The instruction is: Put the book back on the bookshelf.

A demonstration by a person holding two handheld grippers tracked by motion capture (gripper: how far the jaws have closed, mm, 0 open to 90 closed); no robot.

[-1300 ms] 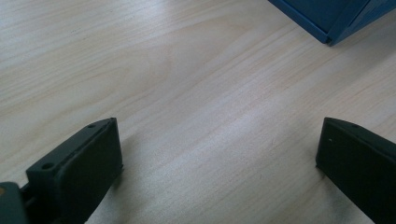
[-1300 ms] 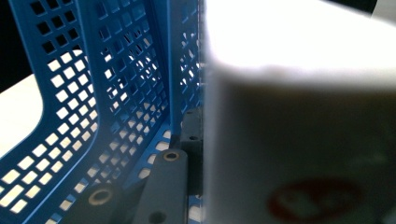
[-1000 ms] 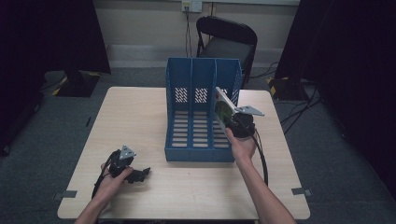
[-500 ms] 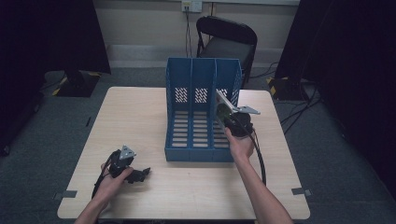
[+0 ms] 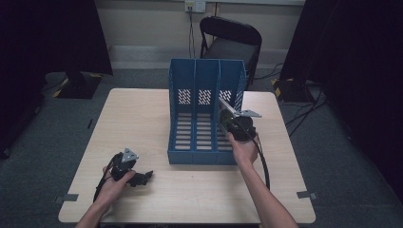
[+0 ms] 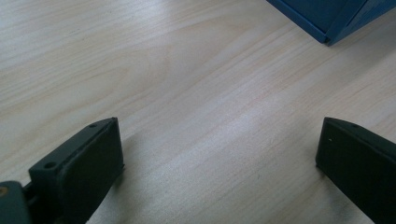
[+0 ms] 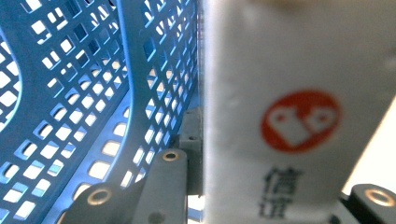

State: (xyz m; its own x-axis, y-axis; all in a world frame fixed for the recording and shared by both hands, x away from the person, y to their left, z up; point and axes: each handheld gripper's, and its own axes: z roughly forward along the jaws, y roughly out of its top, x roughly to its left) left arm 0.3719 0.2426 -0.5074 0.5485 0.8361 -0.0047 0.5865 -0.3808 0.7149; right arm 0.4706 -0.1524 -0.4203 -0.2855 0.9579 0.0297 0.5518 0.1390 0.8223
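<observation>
The right hand-held gripper (image 5: 227, 110) is clamping a flat white envelope (image 7: 285, 107) with a red logo, holding it edge-up and tilted; its long axis is pointing up and away toward the blue three-slot file holder (image 5: 205, 85); the rightmost slot is lying just below and left of it. The left hand-held gripper (image 5: 142, 176), jaws wide apart and empty, is resting on the table (image 5: 142, 114), well apart from the holder.

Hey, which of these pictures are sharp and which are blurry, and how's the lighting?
High view: dim room, dark surroundings, the table evenly lit and fairly sharp. Left gripper view: crisp wood grain, soft shadows beside the black fingers. Right gripper view: the white envelope sits too close, its red logo out of focus; the blue file rack is slightly soft.
</observation>
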